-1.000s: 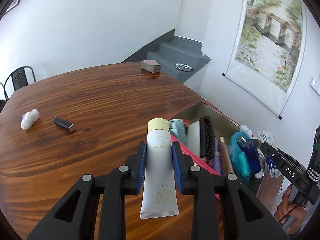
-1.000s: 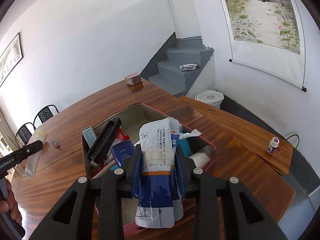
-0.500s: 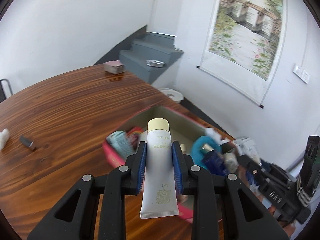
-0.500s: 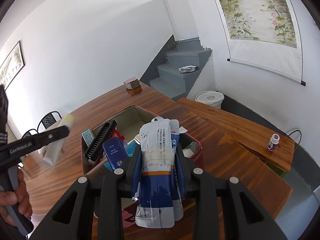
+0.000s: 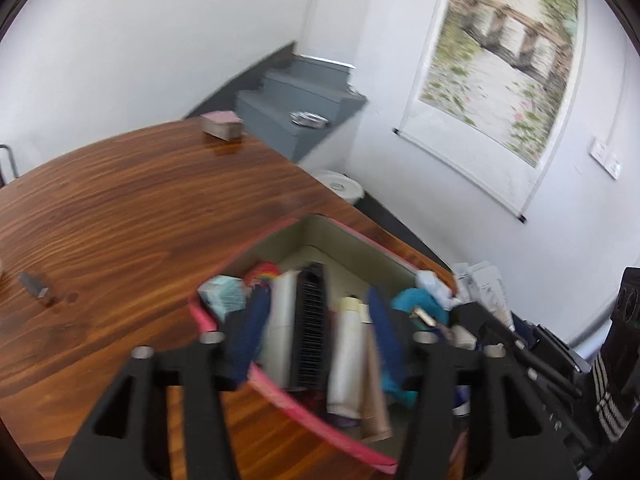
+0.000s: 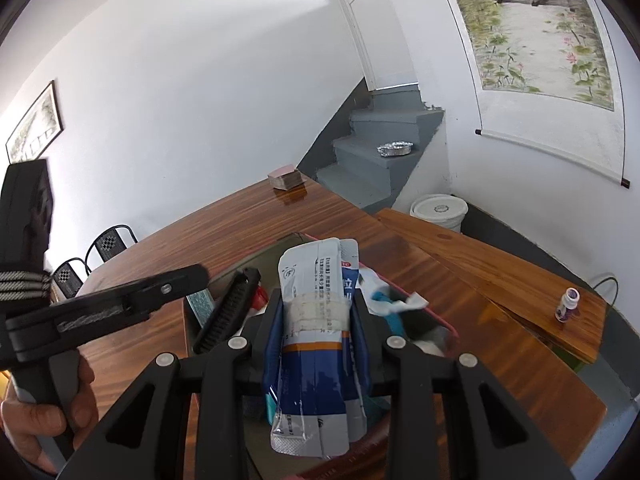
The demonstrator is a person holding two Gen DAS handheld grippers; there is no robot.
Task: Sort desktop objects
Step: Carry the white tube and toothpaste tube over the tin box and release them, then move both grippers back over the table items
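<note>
Left gripper point(image 5: 316, 344) jaws spread apart over the pink-rimmed bin point(image 5: 280, 394), nothing between the pads; they have just been opening. The cream tube point(image 5: 346, 360) it clamped half a second ago now lies in the bin, cap toward the far wall, between the black comb point(image 5: 310, 328) and a blue item I can't make out because of blur. Left view is motion-smeared.

Right gripper point(image 6: 316, 332) is clamped on a blue-white sachet pack point(image 6: 316, 344), pads pressing both sides, pack upright and sticking out above and below the fingers. Same grip as in the earlier frames, held above the near part of the bin.

Bin is crowded: comb, teal pack point(image 5: 224, 294), white tissue point(image 6: 400, 304) at the right rim. Free space only along the far inner wall. Bin sits near the worktop point(image 5: 140, 220) edge on the right side; far rim close to that edge.

Left of the bin the worktop is wide and bare apart from a small dark lighter-like item point(image 5: 36, 286) well apart and a pink card stack point(image 5: 222, 124) at the far edge. In the right view a lower plank point(image 6: 500, 268) beside the worktop carries a small purple bottle point(image 6: 568, 304). White bucket point(image 6: 438, 210) on the floor beyond.

Since earlier, the left gripper arm point(image 6: 112, 308) reaches further across toward the bin in the right view; a hand point(image 6: 44, 412) grips its handle.
</note>
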